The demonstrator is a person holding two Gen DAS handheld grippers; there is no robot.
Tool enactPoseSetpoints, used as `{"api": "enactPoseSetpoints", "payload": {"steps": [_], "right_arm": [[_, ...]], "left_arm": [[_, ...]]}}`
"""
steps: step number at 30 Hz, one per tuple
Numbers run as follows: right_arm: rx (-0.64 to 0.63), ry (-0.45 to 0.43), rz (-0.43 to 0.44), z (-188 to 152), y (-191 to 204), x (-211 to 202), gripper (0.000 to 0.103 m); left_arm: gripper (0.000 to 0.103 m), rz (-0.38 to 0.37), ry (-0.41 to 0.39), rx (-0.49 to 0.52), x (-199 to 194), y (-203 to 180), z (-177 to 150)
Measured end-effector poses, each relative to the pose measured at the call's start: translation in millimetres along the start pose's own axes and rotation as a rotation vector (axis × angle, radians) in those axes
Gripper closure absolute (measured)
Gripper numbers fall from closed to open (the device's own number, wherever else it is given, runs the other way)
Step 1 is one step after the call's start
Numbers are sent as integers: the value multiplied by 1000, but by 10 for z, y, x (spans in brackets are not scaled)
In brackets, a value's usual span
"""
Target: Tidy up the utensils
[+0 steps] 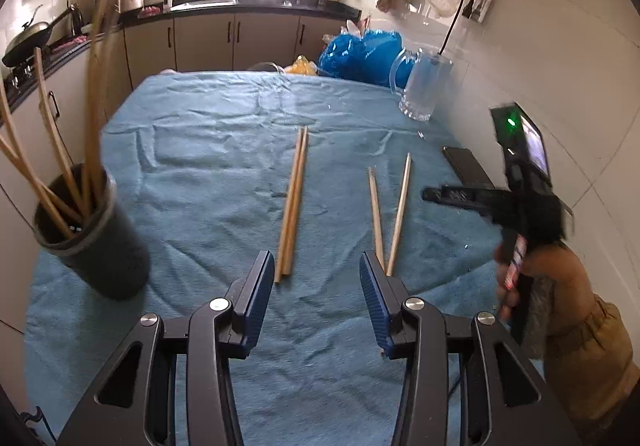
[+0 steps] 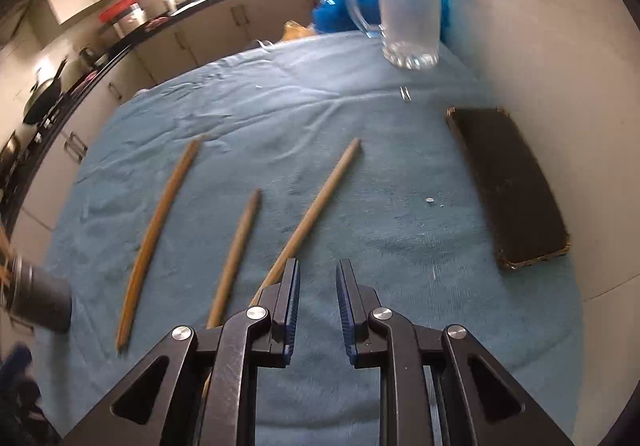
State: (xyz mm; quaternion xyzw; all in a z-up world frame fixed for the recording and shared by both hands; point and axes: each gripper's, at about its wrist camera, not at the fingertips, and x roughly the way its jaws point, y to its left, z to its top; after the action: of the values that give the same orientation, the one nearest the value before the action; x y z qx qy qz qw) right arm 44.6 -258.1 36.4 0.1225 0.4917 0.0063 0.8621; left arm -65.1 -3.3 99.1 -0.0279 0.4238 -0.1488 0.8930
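Wooden chopsticks lie on the blue cloth: a touching pair (image 1: 294, 202) in the middle and two loose ones (image 1: 390, 214) to its right, converging near my left gripper's right finger. A dark holder cup (image 1: 94, 234) at the left holds several chopsticks. My left gripper (image 1: 317, 266) is open and empty, just short of the chopsticks' near ends. My right gripper (image 2: 318, 274) is open with a narrow gap, empty, just right of one chopstick (image 2: 316, 206); two more (image 2: 236, 258) (image 2: 160, 234) lie left of it. The right gripper also shows at the right edge of the left wrist view (image 1: 432, 194).
A glass mug (image 1: 420, 86) stands at the far right of the table, also in the right wrist view (image 2: 408, 6). A black flat case (image 2: 508, 186) lies by the white wall. A blue plastic bag (image 1: 360, 54) sits at the table's far edge. Kitchen counters run behind and left.
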Motion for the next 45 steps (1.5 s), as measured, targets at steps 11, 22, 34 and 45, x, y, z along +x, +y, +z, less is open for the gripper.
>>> {"api": "enactPoseSetpoints", "payload": {"steps": [11,22,34,45], "right_arm": [[-10,70,-7,76,-63,288,103],[60,13,122,-44,-473,-59,60],[65,5,151,138,-429,98,60],[1,85,3,533,-199,491,76]], "left_arm": [[60,26,56,9,448,-278,289],[60,4,162,-14,1333,-445,602],[103,-3,248,50,1906,-680,766],[103,-80,283,-38,1681,-341,620]]}}
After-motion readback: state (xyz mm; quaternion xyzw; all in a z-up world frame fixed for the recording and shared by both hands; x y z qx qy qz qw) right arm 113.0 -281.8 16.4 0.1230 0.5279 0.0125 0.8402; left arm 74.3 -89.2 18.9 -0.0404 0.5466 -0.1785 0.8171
